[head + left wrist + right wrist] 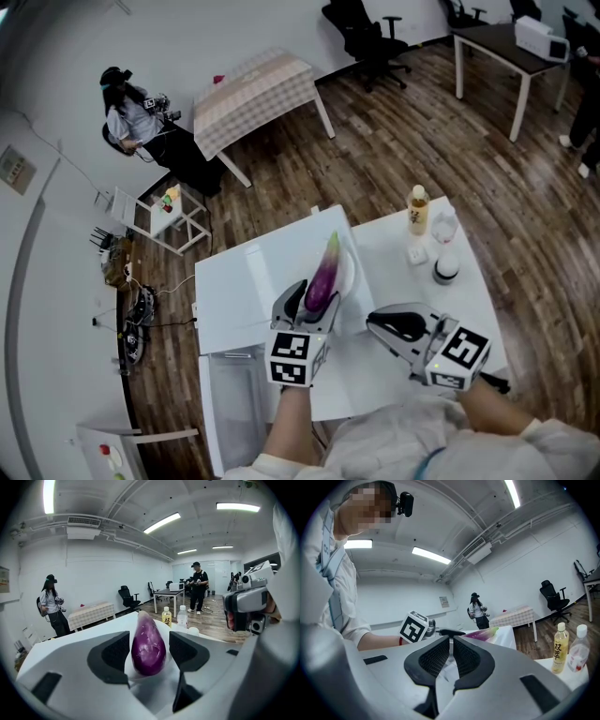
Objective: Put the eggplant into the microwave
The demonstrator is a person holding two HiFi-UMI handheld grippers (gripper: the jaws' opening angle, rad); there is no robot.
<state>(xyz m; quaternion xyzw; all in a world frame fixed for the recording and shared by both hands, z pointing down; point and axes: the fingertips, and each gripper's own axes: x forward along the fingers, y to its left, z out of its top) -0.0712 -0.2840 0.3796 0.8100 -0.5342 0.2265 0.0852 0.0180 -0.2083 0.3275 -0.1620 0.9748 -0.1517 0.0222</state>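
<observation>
**Eggplant between open left jaws, not yet clamped**

The left gripper (313,307) stands wide open. Its pads flank the purple butt end of the eggplant (148,649), a gap shows beside each pad, and nothing is held. The eggplant lies straight ahead on the white surface (246,281), its long axis running away along the jaws, pale tip farthest. The right gripper (451,654), closed and empty, is farther off, to the right.

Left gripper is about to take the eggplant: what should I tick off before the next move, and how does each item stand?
1. Eggplant sits between the left gripper jaws: ok.
2. Left pads pressing on the eggplant: not ok, a gap shows on each side.
3. Right gripper shut, empty and off to the side: ok.
4. Yellow bottle stands apart from the eggplant: ok.
5. Microwave open and ready: cannot tell.
</observation>
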